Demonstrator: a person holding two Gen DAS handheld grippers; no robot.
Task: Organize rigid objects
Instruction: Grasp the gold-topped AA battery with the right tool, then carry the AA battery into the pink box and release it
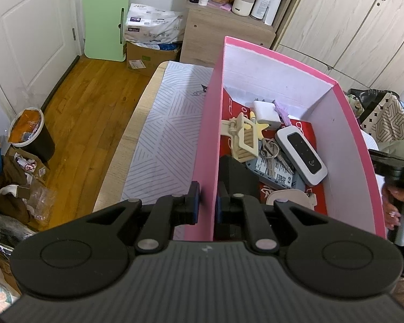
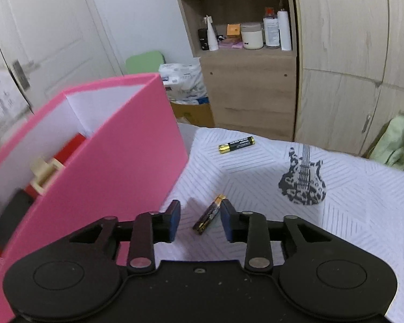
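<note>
A pink box (image 1: 206, 123) stands on a white patterned cloth (image 1: 167, 134). My left gripper (image 1: 206, 204) is shut on the box's left wall. Inside lie a white pocket router (image 1: 301, 156), a white charger (image 1: 266, 114), a beige hair clip (image 1: 242, 140), keys (image 1: 272, 153) and a black block (image 1: 237, 172). In the right wrist view the box (image 2: 107, 167) is at left. My right gripper (image 2: 200, 220) is open around a black and gold battery (image 2: 208, 214) lying on the cloth. A second battery (image 2: 236, 144) lies farther back.
A guitar print (image 2: 303, 177) marks the cloth. A wooden shelf unit (image 2: 245, 86) with bottles and wardrobe doors (image 2: 347, 67) stand behind the table. On the floor to the left are a bin (image 1: 31, 132), cardboard boxes (image 1: 150, 53) and a green board (image 1: 105, 23).
</note>
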